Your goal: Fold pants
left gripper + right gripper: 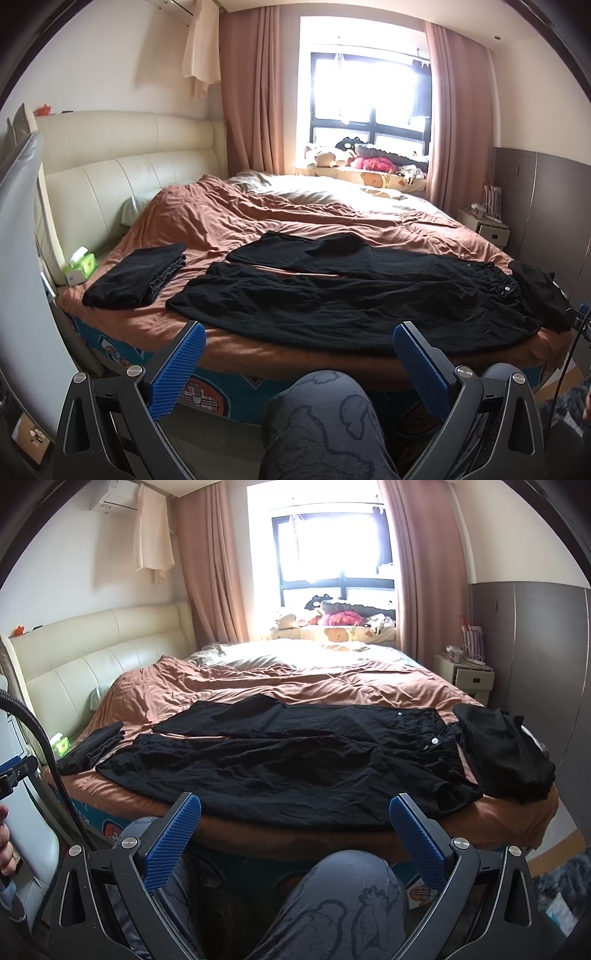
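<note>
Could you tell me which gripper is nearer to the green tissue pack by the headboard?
Left. The left gripper hangs off the bed's near edge on the side of the green tissue pack; the right gripper sits farther toward the waistband end of the pants.

Brown duvet (pixel 258 218) covers bed; green tissue pack (pixel 80 266) near left; plush toys (pixel 369 162) on far windowsill

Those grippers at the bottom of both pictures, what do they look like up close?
Each is a black frame with silver bolts and two blue, dotted-texture finger pads, alike on the left gripper and right gripper. A black cable trails off the left one. The person wears grey cartoon-print trousers.
</note>
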`<state>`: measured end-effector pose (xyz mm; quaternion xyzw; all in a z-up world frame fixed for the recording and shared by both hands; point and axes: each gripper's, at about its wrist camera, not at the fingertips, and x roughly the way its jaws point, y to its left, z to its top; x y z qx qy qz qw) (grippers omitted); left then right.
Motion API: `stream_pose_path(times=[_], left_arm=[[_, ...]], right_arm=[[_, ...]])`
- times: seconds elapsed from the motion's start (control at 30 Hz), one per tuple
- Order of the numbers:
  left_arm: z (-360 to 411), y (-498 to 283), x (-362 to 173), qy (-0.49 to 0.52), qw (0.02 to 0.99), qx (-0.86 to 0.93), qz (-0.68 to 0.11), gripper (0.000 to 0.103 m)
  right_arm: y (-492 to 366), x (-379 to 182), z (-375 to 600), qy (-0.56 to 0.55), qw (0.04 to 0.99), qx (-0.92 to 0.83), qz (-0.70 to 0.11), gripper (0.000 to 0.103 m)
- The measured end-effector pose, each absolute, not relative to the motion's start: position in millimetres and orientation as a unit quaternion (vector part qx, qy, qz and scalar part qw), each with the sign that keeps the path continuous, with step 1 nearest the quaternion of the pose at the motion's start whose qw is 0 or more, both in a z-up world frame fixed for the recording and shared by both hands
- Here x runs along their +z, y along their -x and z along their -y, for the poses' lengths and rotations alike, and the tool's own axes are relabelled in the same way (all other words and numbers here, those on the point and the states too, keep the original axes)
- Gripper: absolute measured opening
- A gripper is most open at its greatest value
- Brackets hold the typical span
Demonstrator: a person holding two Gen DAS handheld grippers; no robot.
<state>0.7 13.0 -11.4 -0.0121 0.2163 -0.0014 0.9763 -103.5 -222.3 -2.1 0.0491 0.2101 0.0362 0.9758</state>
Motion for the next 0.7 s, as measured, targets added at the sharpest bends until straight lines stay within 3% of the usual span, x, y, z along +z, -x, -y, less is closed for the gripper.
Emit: stream_pose_path(times=[0.7], left_arm=[[-21,-27,-11,0.020,0.975,0.006,-0.222,0.103]], right_arm=[[81,-1,233,-0.073,0.971,0.044,-0.222,0.103]])
